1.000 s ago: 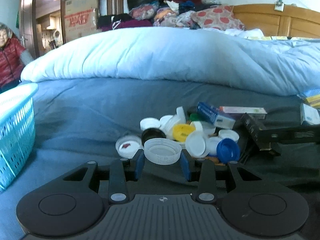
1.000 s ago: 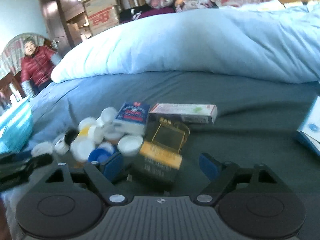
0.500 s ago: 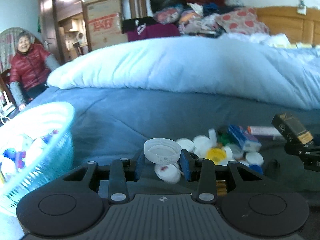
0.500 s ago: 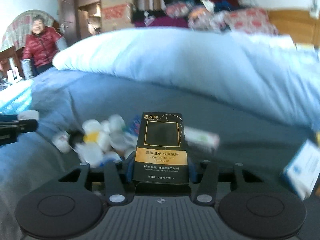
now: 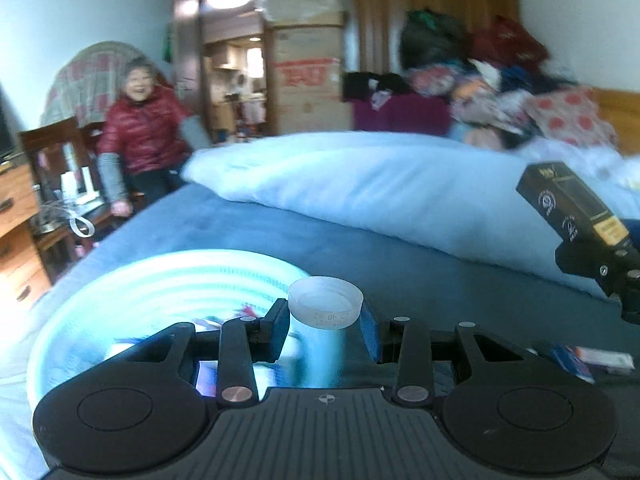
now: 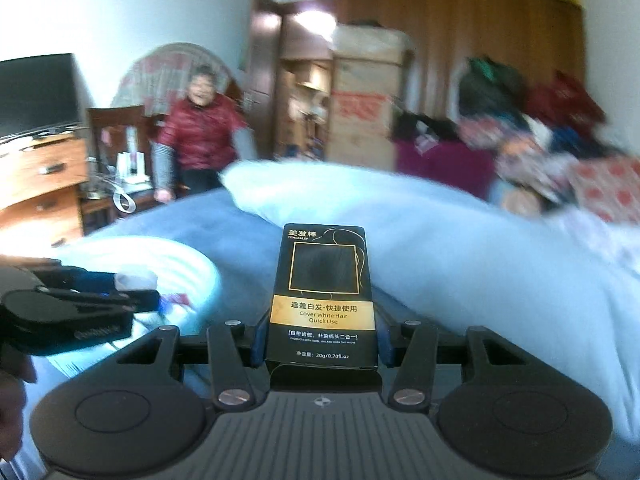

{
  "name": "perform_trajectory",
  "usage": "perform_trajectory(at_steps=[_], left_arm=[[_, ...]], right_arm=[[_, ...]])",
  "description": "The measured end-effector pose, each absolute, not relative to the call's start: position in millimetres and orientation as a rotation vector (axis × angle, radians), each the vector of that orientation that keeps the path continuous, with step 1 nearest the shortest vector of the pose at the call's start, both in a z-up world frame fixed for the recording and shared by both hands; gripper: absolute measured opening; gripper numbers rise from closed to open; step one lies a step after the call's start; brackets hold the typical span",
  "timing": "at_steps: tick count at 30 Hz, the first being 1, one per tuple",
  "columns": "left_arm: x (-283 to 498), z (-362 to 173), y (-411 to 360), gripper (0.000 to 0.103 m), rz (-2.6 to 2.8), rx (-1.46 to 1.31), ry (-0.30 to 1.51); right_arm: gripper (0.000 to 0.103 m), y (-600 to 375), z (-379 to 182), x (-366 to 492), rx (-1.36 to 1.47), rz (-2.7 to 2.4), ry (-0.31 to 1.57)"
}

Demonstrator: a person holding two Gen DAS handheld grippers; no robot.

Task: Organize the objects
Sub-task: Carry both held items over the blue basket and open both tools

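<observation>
Lots of motion blur here, so take the background with a grain of salt. The basket (image 5: pixel 100 292) is a smeared turquoise swirl just ahead-left of the left gripper (image 5: pixel 324 322), and whatever's inside it is only colored streaks; can't tell what any of it is. The clothes pile (image 5: pixel 480 80) and cardboard boxes (image 5: pixel 308 68) far beyond the jaws are soft too. A person in a red jacket (image 5: pixel 140 136) sits way past the basket, beside the bed.

Left jaws are partly closed, pads pressed on both sides of a clear plastic cap (image 5: pixel 325 303), open side up. The printing on its wall isn't readable. Past the right jaw, low down, a couple of small boxes (image 5: pixel 584 358) lie on the blue blanket (image 5: pixel 400 256), cut off by the gripper body.

The right gripper (image 6: pixel 320 336) is clamped about half open on a black and gold box (image 6: pixel 324 292), which stands upright between the pads with its bottom edge hidden behind the gripper body. From the left camera that box sticks out tilted at the far right edge.

Versus a second ago: both grippers have come up off the pile of caps, the right one was wide open with nothing gripped, and the basket now sits right under the cap instead of off at the left edge.
</observation>
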State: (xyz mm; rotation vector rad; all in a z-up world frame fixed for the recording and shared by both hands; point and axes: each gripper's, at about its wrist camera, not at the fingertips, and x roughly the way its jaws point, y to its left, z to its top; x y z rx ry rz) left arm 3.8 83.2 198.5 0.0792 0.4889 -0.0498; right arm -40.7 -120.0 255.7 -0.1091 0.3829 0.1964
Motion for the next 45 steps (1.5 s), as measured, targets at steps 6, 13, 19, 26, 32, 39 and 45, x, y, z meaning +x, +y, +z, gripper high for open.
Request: perform_trajectory(at_steps=[6, 13, 19, 26, 32, 39, 45], left_arm=[[20, 225, 151, 0.039, 0.037, 0.022, 0.474], [34, 218, 226, 0.039, 0.133, -0.053, 0.511], [36, 203, 254, 0.039, 0.157, -0.076, 0.548], [41, 190, 261, 0.039, 0.157, -0.096, 0.573], [46, 184, 262, 0.039, 0.156, -0.096, 0.581], [49, 178, 263, 0.081, 0.183, -0.088, 0.583], [37, 190, 253, 0.092, 0.188, -0.078, 0.526]], right_arm=[[0.053, -25, 302, -13, -0.212, 0.300, 0.344], [0.053, 81, 323, 23, -0.298, 0.353, 0.392], [0.053, 122, 307, 47, -0.326, 0.380, 0.438], [0.053, 134, 291, 62, -0.344, 0.384, 0.461], [0.053, 133, 281, 71, -0.340, 0.386, 0.477], [0.068, 129, 276, 74, -0.324, 0.374, 0.469], [0.082, 73, 274, 32, -0.183, 0.366, 0.395]])
